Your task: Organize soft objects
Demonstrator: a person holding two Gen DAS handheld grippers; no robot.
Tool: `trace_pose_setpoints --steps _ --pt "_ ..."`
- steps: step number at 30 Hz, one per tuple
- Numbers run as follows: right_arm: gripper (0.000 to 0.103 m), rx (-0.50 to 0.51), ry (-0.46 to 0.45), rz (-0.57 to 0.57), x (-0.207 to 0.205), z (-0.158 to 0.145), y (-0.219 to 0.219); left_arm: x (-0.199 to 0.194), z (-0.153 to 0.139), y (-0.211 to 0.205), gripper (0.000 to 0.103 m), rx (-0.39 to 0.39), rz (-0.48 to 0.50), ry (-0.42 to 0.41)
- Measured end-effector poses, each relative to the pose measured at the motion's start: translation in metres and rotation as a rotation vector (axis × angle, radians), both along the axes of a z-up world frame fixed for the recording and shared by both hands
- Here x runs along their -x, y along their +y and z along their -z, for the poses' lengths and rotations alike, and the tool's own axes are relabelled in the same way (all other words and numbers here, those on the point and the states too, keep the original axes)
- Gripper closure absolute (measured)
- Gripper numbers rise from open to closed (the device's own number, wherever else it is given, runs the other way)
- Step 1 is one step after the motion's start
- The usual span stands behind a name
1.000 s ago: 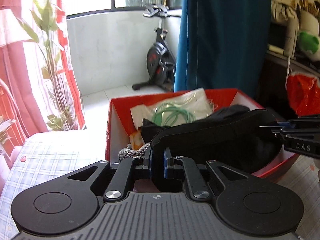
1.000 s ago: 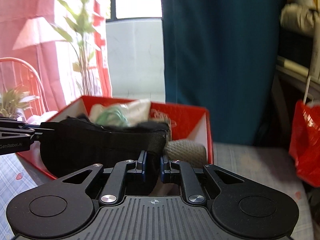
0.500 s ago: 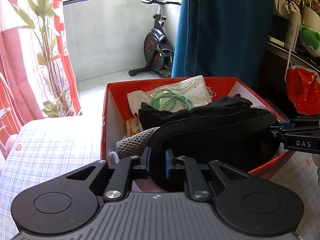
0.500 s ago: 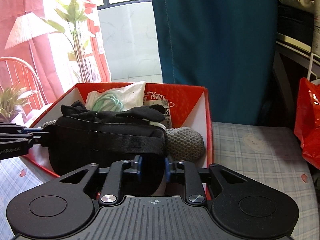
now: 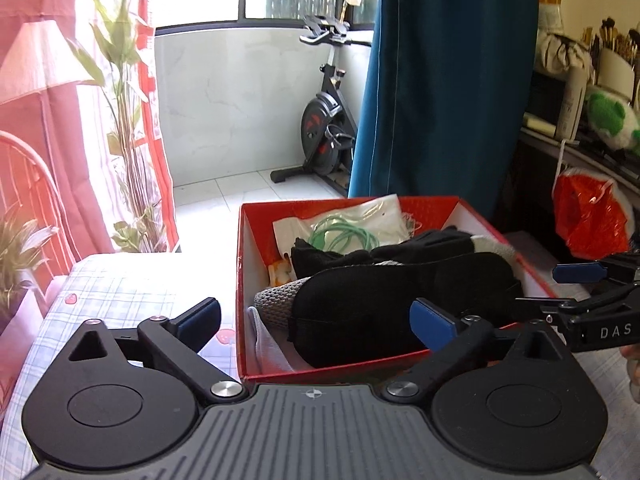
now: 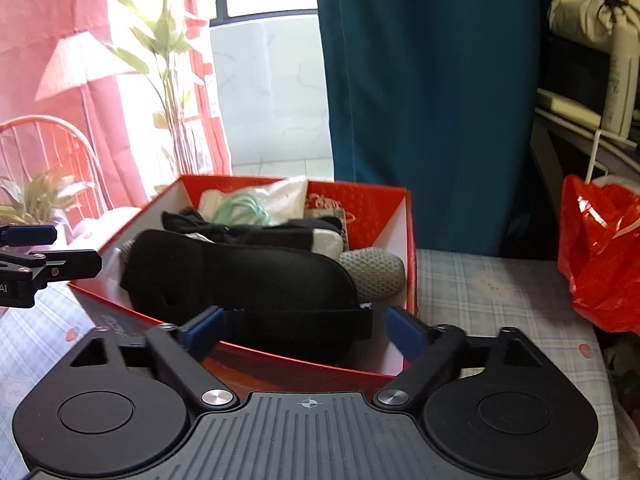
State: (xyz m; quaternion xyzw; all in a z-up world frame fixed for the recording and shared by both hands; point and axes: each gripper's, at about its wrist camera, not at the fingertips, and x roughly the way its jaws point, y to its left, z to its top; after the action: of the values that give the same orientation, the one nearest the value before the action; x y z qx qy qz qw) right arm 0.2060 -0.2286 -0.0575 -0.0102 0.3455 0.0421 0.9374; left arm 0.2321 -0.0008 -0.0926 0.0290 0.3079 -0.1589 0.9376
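1 red box (image 5: pixel 243 280) on checked bedsheet (image 5: pixel 120 292); 1 black eye mask (image 6: pixel 240 276) inside. 2 hand-held grippers, left (image 5: pixel 316 316) and right (image 6: pixel 302 330), jaws just opened wide, empty.

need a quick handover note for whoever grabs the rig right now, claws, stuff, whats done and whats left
Left claw: open, its jaws have just been opening, nothing pressed between them.
Right claw: open too, just released; the strap of the black padded eye mask lies between its jaws, untouched.
Things: the mask lies in the red cardboard box on top of black fabric, a grey knitted piece and a clear bag with green cord.
Done: mask placed in the box.
Left: pull both claws clear; no other loose soft item shows on the checked cloth.
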Motion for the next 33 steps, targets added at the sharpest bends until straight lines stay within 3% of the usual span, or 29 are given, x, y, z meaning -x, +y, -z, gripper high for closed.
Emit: trace_pose_setpoints --steps 3,8,13,19,26,33 --pt "0.001 0.005 -0.030 -0.005 0.011 -0.012 0.004 0.012 -0.011 0.003 0.000 0.002 -0.015 -0.016" --pt "0.001 -0.021 -0.078 0.010 0.030 -0.034 0.007 0.035 -0.028 0.008 0.000 -0.001 -0.060 -0.057" --pt "0.001 -0.032 -0.129 0.039 0.054 -0.055 0.014 0.056 -0.046 0.005 0.000 -0.091 -0.141 -0.084" --pt "0.000 -0.067 -0.178 0.046 0.086 -0.081 0.019 0.091 -0.073 0.019 0.000 -0.005 -0.108 -0.129" --pt "0.000 -0.077 -0.261 0.053 0.134 -0.121 0.026 0.143 -0.106 0.021 0.000 -0.038 -0.119 -0.218" --pt "0.000 -0.032 -0.313 0.068 0.179 -0.157 0.040 0.188 -0.141 0.026 0.000 -0.014 -0.143 -0.265"
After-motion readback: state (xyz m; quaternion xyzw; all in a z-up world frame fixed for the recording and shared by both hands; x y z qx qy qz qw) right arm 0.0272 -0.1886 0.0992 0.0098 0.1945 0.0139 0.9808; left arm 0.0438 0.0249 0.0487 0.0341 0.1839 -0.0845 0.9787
